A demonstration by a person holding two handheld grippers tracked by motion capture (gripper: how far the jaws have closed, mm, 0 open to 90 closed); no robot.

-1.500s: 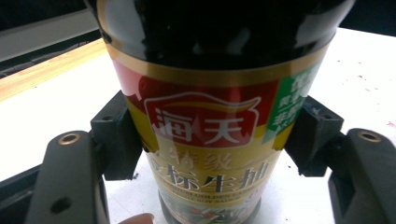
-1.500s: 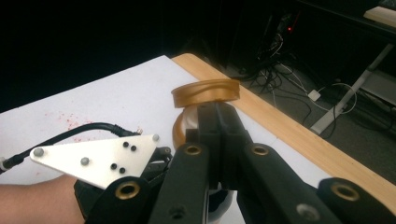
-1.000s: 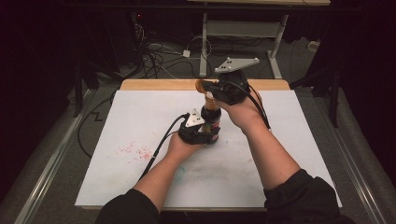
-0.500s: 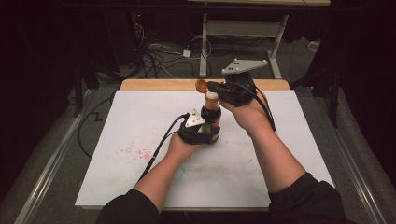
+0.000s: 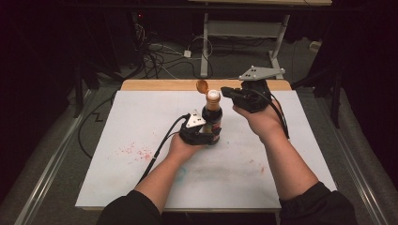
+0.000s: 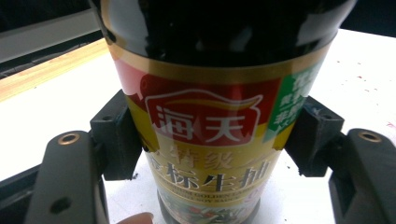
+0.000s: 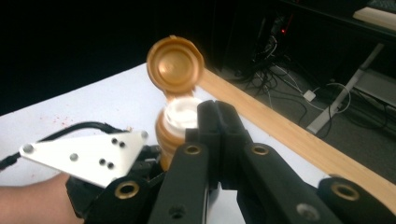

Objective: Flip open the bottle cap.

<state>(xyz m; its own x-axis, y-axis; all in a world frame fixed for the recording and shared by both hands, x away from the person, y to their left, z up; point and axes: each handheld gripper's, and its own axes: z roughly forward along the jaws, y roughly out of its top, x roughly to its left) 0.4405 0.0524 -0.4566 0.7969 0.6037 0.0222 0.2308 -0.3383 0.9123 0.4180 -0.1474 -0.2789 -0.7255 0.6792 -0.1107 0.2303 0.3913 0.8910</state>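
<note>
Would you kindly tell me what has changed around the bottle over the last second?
The right tool has drawn back to the right, off the bottle's orange flip cap, which now stands open and free; its jaws are shut on nothing. The left tool stays clamped on the soy sauce bottle, upright at the same spot on the white table.

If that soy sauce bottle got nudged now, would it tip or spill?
Probably not tip: the left gripper clamps the soy sauce bottle low on its label. Released, it looks tall and narrow, so tippy. Its flip cap stands open, so leaning likely spills.
</note>
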